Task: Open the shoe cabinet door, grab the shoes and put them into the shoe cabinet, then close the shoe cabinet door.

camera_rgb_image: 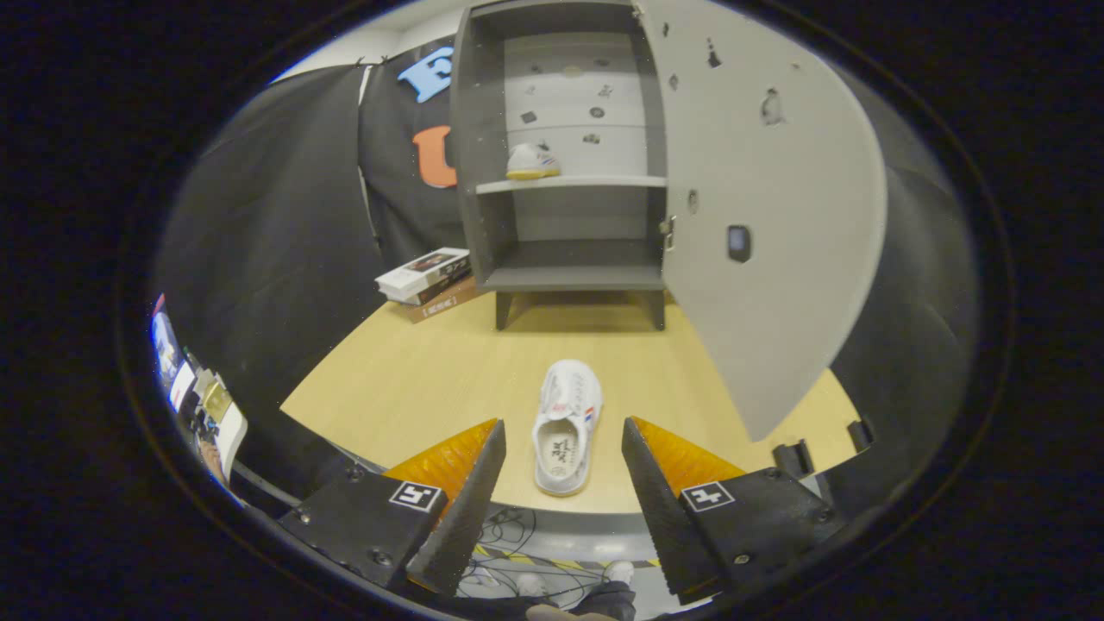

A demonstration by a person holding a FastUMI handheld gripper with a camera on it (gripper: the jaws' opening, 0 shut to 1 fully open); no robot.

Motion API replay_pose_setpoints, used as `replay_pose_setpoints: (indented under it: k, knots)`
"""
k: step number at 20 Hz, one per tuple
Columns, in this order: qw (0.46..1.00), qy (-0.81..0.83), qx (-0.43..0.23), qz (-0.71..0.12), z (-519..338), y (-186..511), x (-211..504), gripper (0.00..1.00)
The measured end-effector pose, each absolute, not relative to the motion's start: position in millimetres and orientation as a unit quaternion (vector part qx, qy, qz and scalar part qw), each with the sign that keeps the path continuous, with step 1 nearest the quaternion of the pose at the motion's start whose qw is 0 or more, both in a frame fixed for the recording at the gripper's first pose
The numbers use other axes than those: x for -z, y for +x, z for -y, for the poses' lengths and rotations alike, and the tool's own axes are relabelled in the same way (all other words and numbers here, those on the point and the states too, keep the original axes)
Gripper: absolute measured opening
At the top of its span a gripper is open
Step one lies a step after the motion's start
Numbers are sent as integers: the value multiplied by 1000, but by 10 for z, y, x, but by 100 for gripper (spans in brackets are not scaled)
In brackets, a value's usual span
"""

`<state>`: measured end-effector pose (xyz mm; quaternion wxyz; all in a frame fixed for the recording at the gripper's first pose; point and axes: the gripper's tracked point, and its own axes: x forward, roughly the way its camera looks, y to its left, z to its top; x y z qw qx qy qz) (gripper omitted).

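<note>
Directly between the spread fingers of the open, empty hand-held gripper [563, 457] lies 1 white shoe [565, 427].

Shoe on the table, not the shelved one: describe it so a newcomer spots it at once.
Start at the grey shoe cabinet, its door swung open. On the wooden table in front of it lies a white sneaker, between the open tool fingers, not gripped. Unlike the shoe on the shelf, it lies at the table's near edge.

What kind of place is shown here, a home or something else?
Probably a staged test booth, not a home: a small shoe cabinet stands on a wooden table, black cloth hangs behind, and the open tongs frame a white shoe.
</note>
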<state>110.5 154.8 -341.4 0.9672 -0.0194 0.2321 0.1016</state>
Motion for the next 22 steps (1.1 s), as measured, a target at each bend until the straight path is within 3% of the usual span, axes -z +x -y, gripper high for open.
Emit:
replay_pose_setpoints:
  k: [5,12,16,22]
  knots:
    - [951,-2,-124,-284,-1936,1515,4072,86]
    - [940,21,-88,-328,-1969,2125,4578,86]
    - [947,37,-79,-311,-1981,2431,4646,86]
    - [954,-9,-123,-275,-2058,2677,4666,86]
